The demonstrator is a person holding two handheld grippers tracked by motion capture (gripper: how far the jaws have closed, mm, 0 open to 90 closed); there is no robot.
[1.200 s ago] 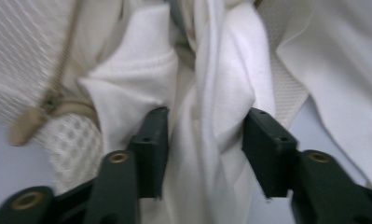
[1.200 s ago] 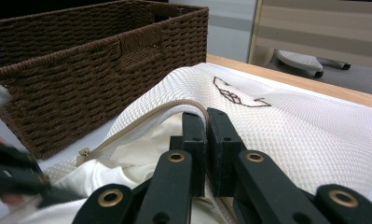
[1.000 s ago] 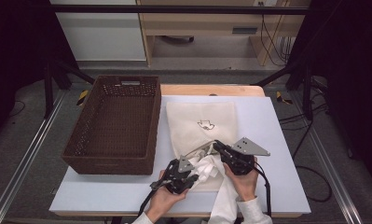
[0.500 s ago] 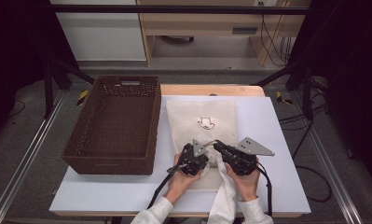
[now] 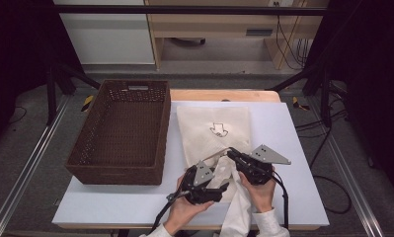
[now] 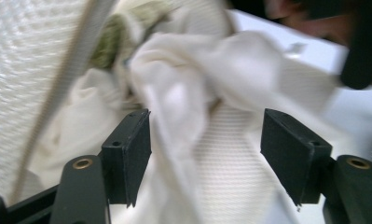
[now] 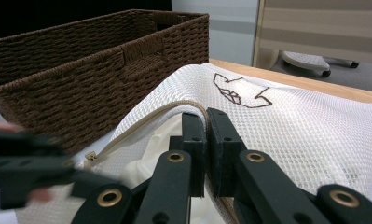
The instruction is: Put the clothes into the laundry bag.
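A white mesh laundry bag (image 5: pixel 214 131) with a dark printed mark lies flat on the white table (image 5: pixel 293 148). My right gripper (image 5: pixel 230 152) is shut on the bag's zipper edge (image 7: pixel 141 123) and holds the mouth lifted. A white cloth (image 5: pixel 236 212) runs from the bag's mouth down over the table's front edge. My left gripper (image 5: pixel 223 186) sits just before the mouth. Its jaws have just been opening and now stand open, with the cloth (image 6: pixel 174 93) loose between them and the pads (image 6: pixel 127 154) not pressing on it.
A brown wicker basket (image 5: pixel 120 133) stands left of the bag, close beside it (image 7: pixel 81 60). Bare table lies to the right of the bag (image 5: pixel 288 187). Both hands enter from the front edge.
The left gripper went forward to the bag's mouth with the cloth, then drew back toward the person with its jaws opened off the cloth. The right gripper stayed put.
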